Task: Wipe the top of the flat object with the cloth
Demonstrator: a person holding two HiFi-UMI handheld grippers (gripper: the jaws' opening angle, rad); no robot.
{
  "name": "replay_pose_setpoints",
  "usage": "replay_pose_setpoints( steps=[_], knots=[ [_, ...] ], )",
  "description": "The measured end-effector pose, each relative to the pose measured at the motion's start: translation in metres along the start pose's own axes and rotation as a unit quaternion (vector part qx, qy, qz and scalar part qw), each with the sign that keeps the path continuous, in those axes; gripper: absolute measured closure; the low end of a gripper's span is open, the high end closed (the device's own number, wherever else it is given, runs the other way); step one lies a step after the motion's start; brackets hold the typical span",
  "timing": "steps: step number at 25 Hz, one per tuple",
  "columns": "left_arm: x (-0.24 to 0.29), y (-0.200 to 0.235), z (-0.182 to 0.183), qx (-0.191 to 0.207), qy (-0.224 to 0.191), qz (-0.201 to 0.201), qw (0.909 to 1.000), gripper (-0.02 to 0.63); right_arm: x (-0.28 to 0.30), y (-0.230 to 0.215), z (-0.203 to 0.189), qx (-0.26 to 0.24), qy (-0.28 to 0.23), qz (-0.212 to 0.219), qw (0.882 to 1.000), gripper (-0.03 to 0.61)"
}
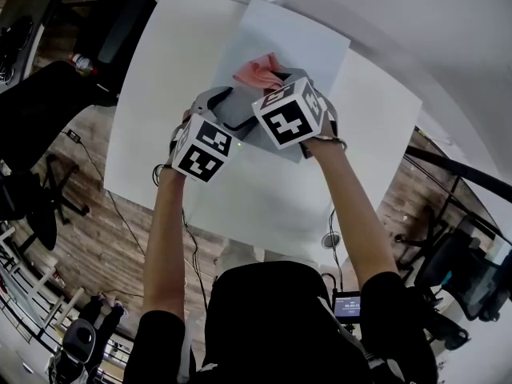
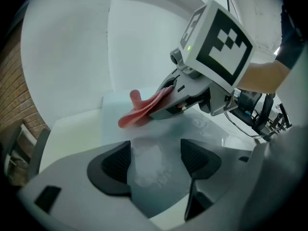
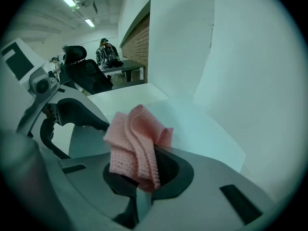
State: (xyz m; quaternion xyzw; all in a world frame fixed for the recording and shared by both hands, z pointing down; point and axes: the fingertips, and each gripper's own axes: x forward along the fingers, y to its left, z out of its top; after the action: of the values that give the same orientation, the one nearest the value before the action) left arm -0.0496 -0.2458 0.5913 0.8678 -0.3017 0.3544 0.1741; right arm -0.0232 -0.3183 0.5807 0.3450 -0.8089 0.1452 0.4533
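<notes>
Right tongs (image 3: 144,170) clamp a pink knitted cloth (image 3: 137,148) touching the pale flat panel (image 1: 312,42) lying at 12 o'clock on the white surface (image 1: 144,118); left tongs (image 2: 155,161) stand wide, empty, over a whitish smear (image 2: 144,165) on it, so wiping appears under way, unfinished.

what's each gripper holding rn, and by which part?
Right gripper: pink cloth, jaws shut on a bunched fold, the rest sticking out past them. Left gripper: nothing, jaws apart over the flat sheet.
</notes>
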Motion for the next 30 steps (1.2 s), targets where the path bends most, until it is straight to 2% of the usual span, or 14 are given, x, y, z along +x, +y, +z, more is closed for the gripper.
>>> replay_pose_setpoints(
  steps=[5, 15, 19, 30],
  knots=[
    [0.0, 0.002, 0.001, -0.001, -0.001, -0.001, 1.0, 0.285, 0.003, 0.021, 0.008, -0.008, -0.01, 0.015, 1.0, 0.534],
    [0.0, 0.002, 0.0, -0.001, -0.002, 0.0, 1.0, 0.285, 0.004, 0.021, 0.008, -0.005, -0.008, 0.025, 1.0, 0.534],
    [0.0, 0.002, 0.001, -0.002, -0.003, -0.001, 1.0, 0.285, 0.004, 0.013, 0.007, -0.006, -0.006, 0.015, 1.0, 0.534],
    [-0.001, 0.002, 0.001, -0.004, -0.005, 0.002, 1.0, 0.295, -0.009, -0.031, -0.014, 0.037, 0.0, -0.014, 0.999, 0.534]
  ],
)
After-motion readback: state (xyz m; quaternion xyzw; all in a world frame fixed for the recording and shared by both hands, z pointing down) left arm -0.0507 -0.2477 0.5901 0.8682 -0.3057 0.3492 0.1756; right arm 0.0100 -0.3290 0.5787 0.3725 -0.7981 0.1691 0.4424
